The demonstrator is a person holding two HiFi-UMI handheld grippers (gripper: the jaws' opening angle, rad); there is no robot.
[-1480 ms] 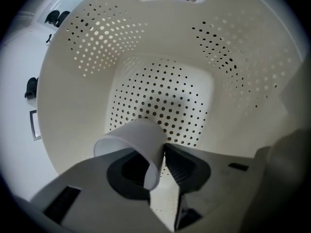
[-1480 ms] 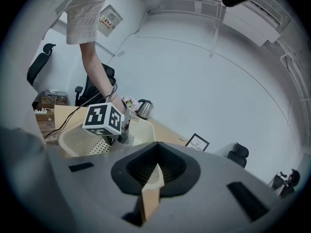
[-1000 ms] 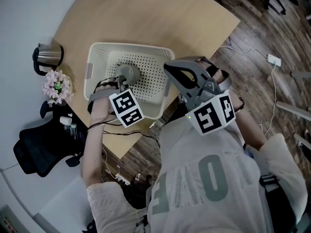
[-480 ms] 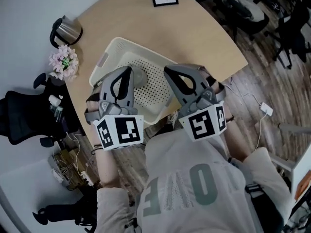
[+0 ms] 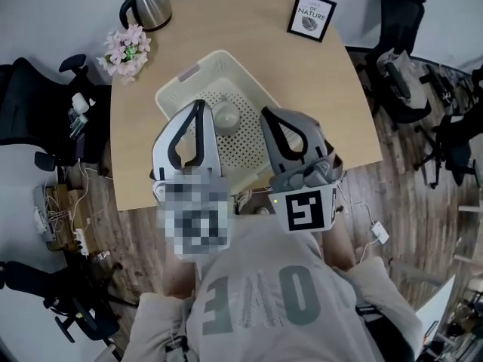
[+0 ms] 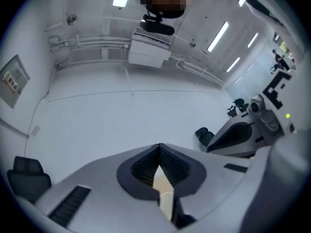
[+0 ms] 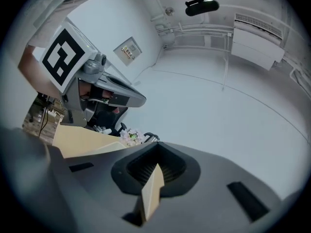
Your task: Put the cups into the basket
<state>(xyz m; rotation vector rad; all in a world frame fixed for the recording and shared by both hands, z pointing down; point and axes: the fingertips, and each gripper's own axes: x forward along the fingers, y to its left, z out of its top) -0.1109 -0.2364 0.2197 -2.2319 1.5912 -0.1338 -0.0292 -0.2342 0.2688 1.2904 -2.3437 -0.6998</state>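
A cream perforated basket [image 5: 245, 138] stands on the wooden table [image 5: 317, 89]. One pale grey cup [image 5: 226, 115] lies inside it, between my two grippers as the head view shows them. My left gripper [image 5: 198, 105] is held above the basket's near left part, its jaws shut and empty. My right gripper [image 5: 266, 112] hovers over the basket's near right side, also shut on nothing. The left gripper [image 6: 159, 148] and the right gripper [image 7: 156, 148] each show their tips meeting, pointed up at a white wall and ceiling. No other cup is in view.
A steel kettle [image 5: 151, 6] and pink flowers [image 5: 127, 47] stand at the table's far left corner, a framed sign [image 5: 311, 16] at the far right. Office chairs [image 5: 407, 74] and cables [image 5: 56, 217] surround the table. The right gripper view catches the table edge [image 7: 82, 141].
My left gripper has come away from the cup, which stays in the basket, and lifted back beside the right one. The head view has swung round.
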